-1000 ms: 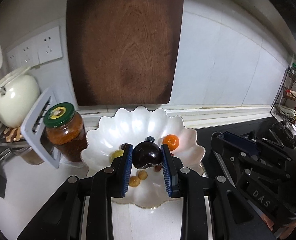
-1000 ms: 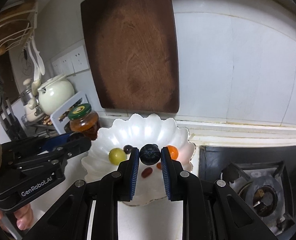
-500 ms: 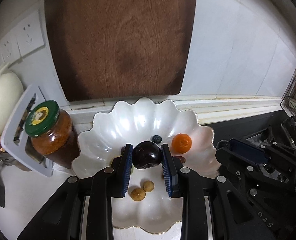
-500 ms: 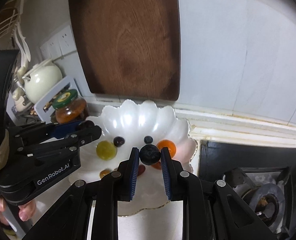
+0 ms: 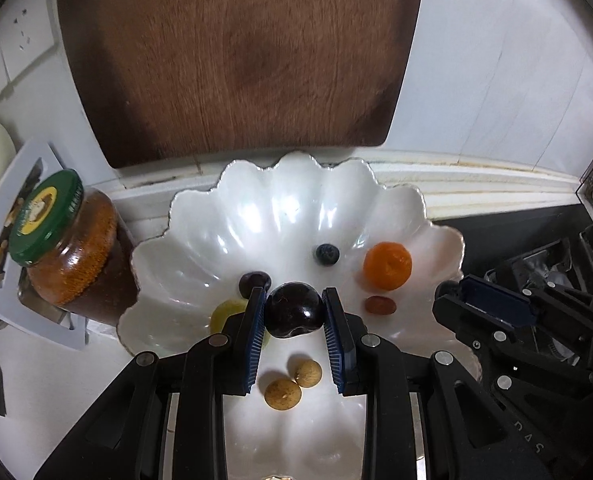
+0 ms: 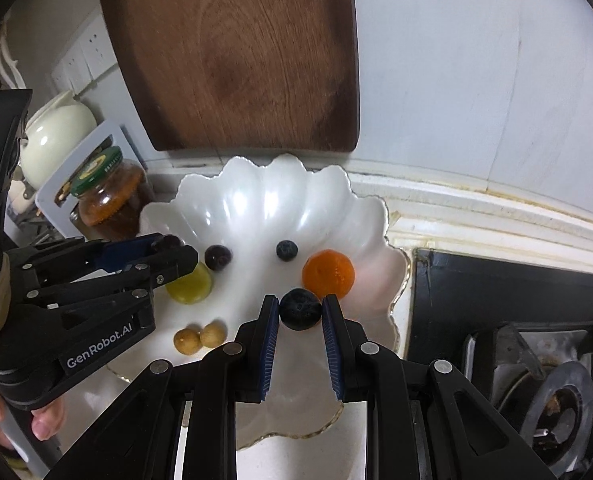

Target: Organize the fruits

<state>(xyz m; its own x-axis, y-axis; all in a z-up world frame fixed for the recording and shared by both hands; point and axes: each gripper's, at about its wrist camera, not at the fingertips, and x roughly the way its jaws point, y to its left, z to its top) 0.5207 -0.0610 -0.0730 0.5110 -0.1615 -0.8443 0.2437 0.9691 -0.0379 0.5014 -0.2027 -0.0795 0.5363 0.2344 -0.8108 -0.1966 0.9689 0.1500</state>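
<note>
A white scalloped dish [image 5: 280, 216] [image 6: 280, 200] sits on the counter against the wall. In it lie a small orange [image 5: 387, 265] [image 6: 328, 272], a blueberry [image 5: 327, 254] [image 6: 287, 250], a dark grape [image 5: 254, 282] [image 6: 218, 257], a green grape [image 5: 226, 311] [image 6: 189, 285], two tan longans [image 5: 292, 384] [image 6: 200, 338] and a red date [image 5: 380, 305]. My left gripper [image 5: 294, 312] is shut on a dark cherry [image 5: 294, 310] above the dish. My right gripper [image 6: 299, 309] is shut on a large blueberry [image 6: 299, 308] above the dish, next to the orange.
A green-lidded jar [image 5: 68, 248] [image 6: 108, 200] stands left of the dish. A wooden cutting board [image 5: 236, 52] leans on the wall behind. A teapot [image 6: 56, 136] sits far left. A gas stove [image 6: 536, 360] is on the right.
Both grippers have moved forward and lower over the dish, each still holding its fruit. The dish and fruits look larger and closer.
</note>
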